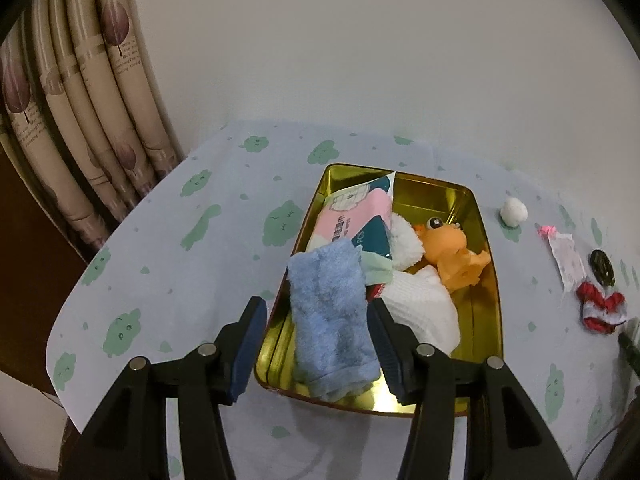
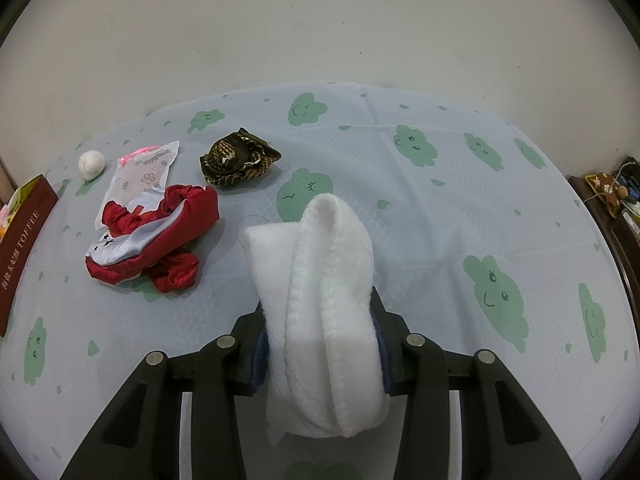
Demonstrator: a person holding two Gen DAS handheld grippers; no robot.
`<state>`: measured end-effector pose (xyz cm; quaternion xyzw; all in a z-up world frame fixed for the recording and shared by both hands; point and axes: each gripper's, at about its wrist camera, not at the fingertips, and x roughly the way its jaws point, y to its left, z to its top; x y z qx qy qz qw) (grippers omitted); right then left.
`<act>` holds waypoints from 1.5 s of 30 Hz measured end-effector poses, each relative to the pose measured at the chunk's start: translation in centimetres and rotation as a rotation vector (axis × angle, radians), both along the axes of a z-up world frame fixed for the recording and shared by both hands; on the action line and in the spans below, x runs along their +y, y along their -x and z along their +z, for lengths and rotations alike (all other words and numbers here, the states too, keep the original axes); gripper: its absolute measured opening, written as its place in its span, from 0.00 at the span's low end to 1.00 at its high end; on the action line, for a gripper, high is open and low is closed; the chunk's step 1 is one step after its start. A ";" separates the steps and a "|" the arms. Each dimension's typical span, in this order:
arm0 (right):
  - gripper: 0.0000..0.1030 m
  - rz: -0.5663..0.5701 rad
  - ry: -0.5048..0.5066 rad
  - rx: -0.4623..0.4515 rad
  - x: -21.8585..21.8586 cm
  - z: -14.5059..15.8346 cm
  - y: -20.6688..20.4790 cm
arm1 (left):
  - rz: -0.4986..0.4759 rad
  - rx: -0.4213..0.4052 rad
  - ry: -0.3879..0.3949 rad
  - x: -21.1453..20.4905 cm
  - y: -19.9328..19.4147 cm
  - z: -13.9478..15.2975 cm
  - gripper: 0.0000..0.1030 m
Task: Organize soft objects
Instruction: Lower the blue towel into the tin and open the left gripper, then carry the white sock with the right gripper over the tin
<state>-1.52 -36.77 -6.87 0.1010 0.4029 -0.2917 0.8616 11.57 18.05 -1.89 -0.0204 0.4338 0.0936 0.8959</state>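
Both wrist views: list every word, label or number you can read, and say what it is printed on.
"TOFFEE": side of the dark red box at the left edge of the right wrist view; the characters beside it are too small to read.
Pink and teal tissue pack in the gold tin: print too blurred.
Clear plastic sachet: print mirrored and too small.
Beige patterned curtain: small lines of text, unreadable.

Left gripper (image 1: 316, 312) jaws apart; right gripper (image 2: 320, 308) jaws clamped

"TOFFEE" in pale capitals on dark red tin side (image 2: 20, 240), right wrist view; "PCS" on tissue pack (image 1: 356, 220); other print illegible.
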 end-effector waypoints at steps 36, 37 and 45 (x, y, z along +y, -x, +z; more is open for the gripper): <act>0.18 0.183 -0.022 -0.056 9.7 5.7 -2.6 | 0.093 -0.138 0.047 4.3 3.6 -0.1 0.52; 0.18 0.217 -0.024 -0.052 10.8 5.9 -3.5 | 0.100 -0.138 0.059 4.4 3.7 -0.1 0.52; 0.19 0.439 -0.062 -0.043 18.9 6.3 -9.7 | 0.148 -0.136 0.116 5.6 3.9 -0.3 0.52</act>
